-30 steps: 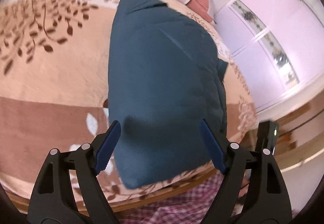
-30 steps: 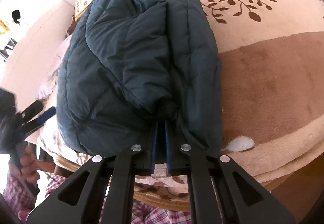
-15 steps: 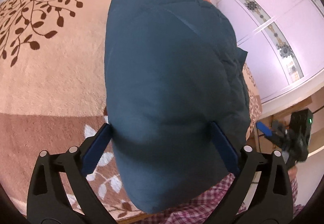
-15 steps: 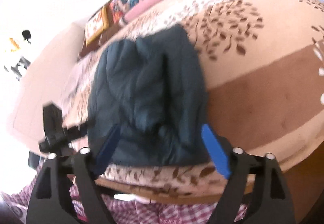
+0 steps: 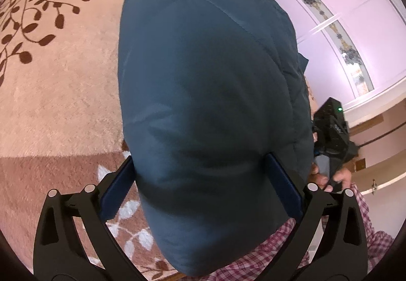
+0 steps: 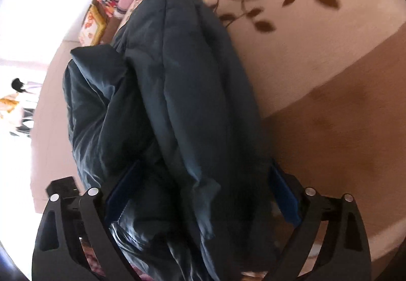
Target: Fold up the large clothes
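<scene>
A folded dark teal padded jacket (image 5: 208,93) lies along the bed edge on a beige blanket with brown leaves (image 5: 61,83). My left gripper (image 5: 200,187) is open, its blue fingers (image 5: 116,192) straddling the jacket's near end. In the right wrist view the jacket (image 6: 177,103) shows its layered folds. My right gripper (image 6: 200,194) is open too, jaws wide on either side of the jacket's near end. The right gripper body (image 5: 332,133) shows in the left wrist view beside the jacket.
Pillows (image 6: 109,6) are stacked at the head of the bed. Pink wardrobe doors (image 5: 350,27) stand beyond the bed. The person's checked shirt (image 5: 279,250) is at the bed edge. The brown blanket band (image 6: 342,128) lies right of the jacket.
My right gripper let go of the jacket, opened wide, and moved back in around its near end. My left gripper advanced so its open jaws now straddle the jacket.
</scene>
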### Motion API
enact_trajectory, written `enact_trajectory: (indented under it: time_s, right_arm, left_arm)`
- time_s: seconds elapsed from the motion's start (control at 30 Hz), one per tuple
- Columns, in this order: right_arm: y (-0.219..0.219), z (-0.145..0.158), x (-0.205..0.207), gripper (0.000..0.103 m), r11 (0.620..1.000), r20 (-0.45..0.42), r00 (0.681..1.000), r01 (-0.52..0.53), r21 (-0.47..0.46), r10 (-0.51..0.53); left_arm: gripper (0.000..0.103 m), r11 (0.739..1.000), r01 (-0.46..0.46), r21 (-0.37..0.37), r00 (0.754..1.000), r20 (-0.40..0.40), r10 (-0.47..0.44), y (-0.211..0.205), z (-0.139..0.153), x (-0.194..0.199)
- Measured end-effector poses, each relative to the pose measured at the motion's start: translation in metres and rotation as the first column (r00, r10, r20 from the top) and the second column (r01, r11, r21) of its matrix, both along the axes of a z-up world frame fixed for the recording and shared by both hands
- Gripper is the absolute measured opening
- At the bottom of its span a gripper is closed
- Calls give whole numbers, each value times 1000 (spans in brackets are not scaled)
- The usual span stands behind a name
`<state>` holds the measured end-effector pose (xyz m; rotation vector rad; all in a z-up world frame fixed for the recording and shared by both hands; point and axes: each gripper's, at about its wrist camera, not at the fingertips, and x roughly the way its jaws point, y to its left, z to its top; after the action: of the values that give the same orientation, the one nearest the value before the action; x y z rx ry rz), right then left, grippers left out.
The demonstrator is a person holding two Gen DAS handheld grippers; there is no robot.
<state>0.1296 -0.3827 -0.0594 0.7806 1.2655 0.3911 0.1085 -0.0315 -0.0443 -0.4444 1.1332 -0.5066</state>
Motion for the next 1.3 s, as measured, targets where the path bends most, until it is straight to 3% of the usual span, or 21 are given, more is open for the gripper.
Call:
enact_trajectory:
  time_s: [0.07, 0.1, 0.2, 0.33, 0.43, 0.6, 0.83, 1.0, 1.13, 1.3]
  right_arm:
    - [3, -6, -2, 82, 999, 9, 1000, -8, 53, 7]
    - [6, -7, -3, 70, 996, 17, 1000, -22, 91, 21]
    - [15, 3, -2, 54, 996, 66, 997, -53, 69, 48]
    - [33, 23, -1, 43, 997, 162, 983, -83, -11, 83]
    - [52, 34, 2, 40, 994, 218, 971, -95, -46, 103]
    - [112, 40, 27, 40, 983, 255, 950, -161, -84, 177]
    - [183, 39, 52, 40, 958, 280, 919, -239, -160, 276]
    - [185, 32, 49, 42, 957, 272, 924, -225, -181, 268]
    - [190, 25, 71, 58, 969, 234, 949, -174, -175, 213]
    - [183, 40, 71, 67, 967, 227, 954, -147, -208, 194]
  left_arm:
    - [89, 1000, 9, 7, 1000, 29, -9, -1, 4, -2]
    - [85, 1000, 15, 22, 998, 53, -16, -1, 6, -5]
    - [75, 996, 26, 80, 991, 131, -36, -4, 16, -13]
    - [68, 992, -4, 129, 975, 222, -25, 6, 31, -16]
    - [67, 987, -58, 149, 966, 257, 18, 32, 42, -11]
    - [67, 969, -169, 180, 951, 287, 112, 85, 52, -1]
    - [67, 953, -242, 183, 946, 264, 190, 141, 35, 5]
    - [74, 953, -250, 171, 945, 257, 201, 143, 24, 6]
    - [79, 943, -274, 188, 943, 247, 225, 142, 27, 3]
    - [79, 925, -310, 219, 933, 257, 252, 143, 40, -11]
